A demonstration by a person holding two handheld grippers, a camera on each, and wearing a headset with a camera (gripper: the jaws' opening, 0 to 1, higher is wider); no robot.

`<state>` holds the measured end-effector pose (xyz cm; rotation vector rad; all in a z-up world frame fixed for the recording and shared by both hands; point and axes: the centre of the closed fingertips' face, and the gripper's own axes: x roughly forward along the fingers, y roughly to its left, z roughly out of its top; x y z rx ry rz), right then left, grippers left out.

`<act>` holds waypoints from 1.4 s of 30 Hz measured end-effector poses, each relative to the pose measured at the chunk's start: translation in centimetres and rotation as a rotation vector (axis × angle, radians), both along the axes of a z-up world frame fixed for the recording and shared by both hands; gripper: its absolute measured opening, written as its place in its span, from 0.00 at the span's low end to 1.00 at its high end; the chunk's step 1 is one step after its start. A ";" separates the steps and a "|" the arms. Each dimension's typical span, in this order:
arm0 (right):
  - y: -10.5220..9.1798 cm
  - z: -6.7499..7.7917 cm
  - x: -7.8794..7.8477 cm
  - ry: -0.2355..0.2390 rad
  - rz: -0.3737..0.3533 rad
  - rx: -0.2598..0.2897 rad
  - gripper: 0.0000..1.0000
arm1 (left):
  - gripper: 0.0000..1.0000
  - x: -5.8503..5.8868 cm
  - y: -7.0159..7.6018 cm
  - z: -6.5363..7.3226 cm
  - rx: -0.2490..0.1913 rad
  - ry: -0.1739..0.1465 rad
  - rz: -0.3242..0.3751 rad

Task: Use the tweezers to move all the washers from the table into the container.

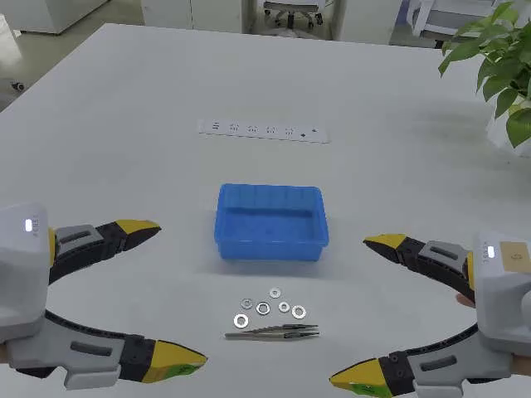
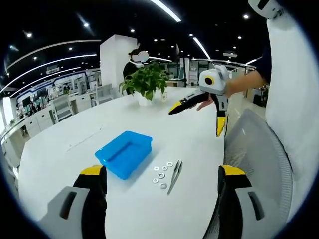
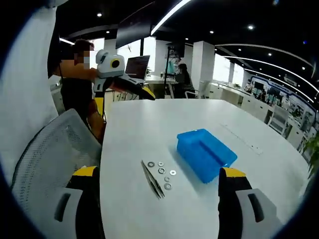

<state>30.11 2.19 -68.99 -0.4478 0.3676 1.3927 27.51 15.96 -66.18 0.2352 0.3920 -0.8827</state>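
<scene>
Several small metal washers [image 1: 270, 307] lie loose on the white table, just in front of an empty blue container [image 1: 271, 222]. Silver tweezers [image 1: 272, 333] lie flat right below the washers. My left gripper [image 1: 174, 292] hovers open to the left of them, and my right gripper [image 1: 353, 311] hovers open to the right; neither touches anything. The left gripper view shows the container [image 2: 124, 153], washers [image 2: 160, 174] and tweezers [image 2: 174, 177] ahead between wide jaws. From the right gripper view the container [image 3: 205, 152], washers [image 3: 162, 172] and tweezers [image 3: 152, 185] sit ahead too.
A white power strip [image 1: 262, 130] lies beyond the container. A potted plant [image 1: 498, 58] stands at the far right corner of the table. A grey mesh chair [image 2: 254, 149] sits at the near table edge.
</scene>
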 end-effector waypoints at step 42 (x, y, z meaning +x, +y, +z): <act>0.0 -1.2 -1.6 0.035 0.047 -0.045 0.97 | 0.99 -0.3 -0.3 -0.6 -0.017 0.027 0.020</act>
